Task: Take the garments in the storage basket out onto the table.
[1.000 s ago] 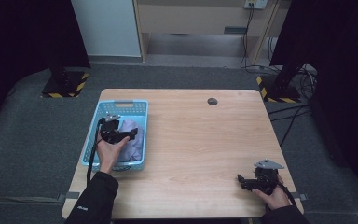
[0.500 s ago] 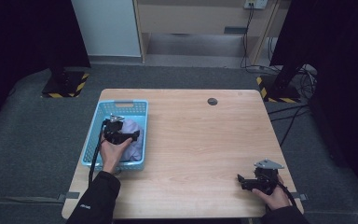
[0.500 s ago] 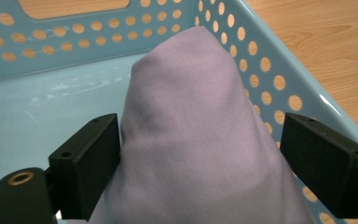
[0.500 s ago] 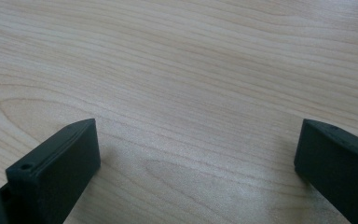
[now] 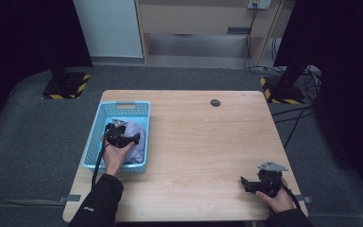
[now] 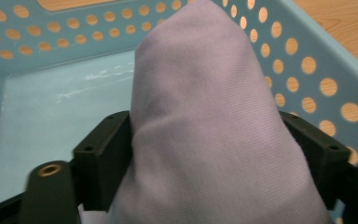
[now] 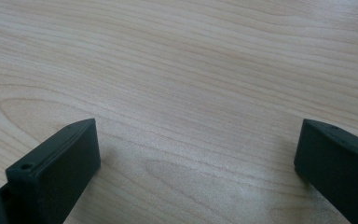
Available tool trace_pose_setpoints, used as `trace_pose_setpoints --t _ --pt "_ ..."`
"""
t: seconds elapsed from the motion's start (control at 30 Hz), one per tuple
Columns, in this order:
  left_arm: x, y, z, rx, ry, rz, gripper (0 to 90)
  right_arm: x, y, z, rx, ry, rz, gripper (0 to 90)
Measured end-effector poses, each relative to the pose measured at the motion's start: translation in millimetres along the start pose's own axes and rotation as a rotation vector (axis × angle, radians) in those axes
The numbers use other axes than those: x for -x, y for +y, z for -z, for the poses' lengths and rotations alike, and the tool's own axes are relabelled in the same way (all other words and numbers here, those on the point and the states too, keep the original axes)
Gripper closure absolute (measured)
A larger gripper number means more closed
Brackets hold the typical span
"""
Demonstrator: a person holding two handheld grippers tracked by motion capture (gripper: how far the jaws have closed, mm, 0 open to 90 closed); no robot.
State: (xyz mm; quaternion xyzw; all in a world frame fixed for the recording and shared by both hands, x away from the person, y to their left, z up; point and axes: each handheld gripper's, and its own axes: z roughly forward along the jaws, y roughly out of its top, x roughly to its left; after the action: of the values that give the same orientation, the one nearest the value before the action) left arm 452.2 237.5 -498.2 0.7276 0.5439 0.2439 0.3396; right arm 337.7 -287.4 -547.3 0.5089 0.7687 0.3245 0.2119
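Lilac cloth in perforated blue basket, left tongs just closing, pinching it (weave visible close-up), right tongs agape on bare worktop.

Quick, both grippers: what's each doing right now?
Left gripper: jaws just closing onto the lilac cloth in the blue basket.
Right gripper: open, nothing held.
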Motion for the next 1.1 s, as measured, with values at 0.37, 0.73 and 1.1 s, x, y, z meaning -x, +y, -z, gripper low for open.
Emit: trace_pose_setpoints --t 0.37,0.73,1.1 --pt "1.9 -1.9 3.2 0.01 0.029 -0.043 45.1 0.0 0.0 0.0 0.0 0.0 0.0 0.4" --pt "2.8 0.7 8.1 0.02 0.034 -0.072 57.5 0.0 0.0 0.0 0.0 0.0 0.0 0.5" --pt "0.7 9.4 23.5 0.1 0.002 -0.038 58.3 -0.1 0.0 0.0 0.0 0.0 -0.001 0.4"
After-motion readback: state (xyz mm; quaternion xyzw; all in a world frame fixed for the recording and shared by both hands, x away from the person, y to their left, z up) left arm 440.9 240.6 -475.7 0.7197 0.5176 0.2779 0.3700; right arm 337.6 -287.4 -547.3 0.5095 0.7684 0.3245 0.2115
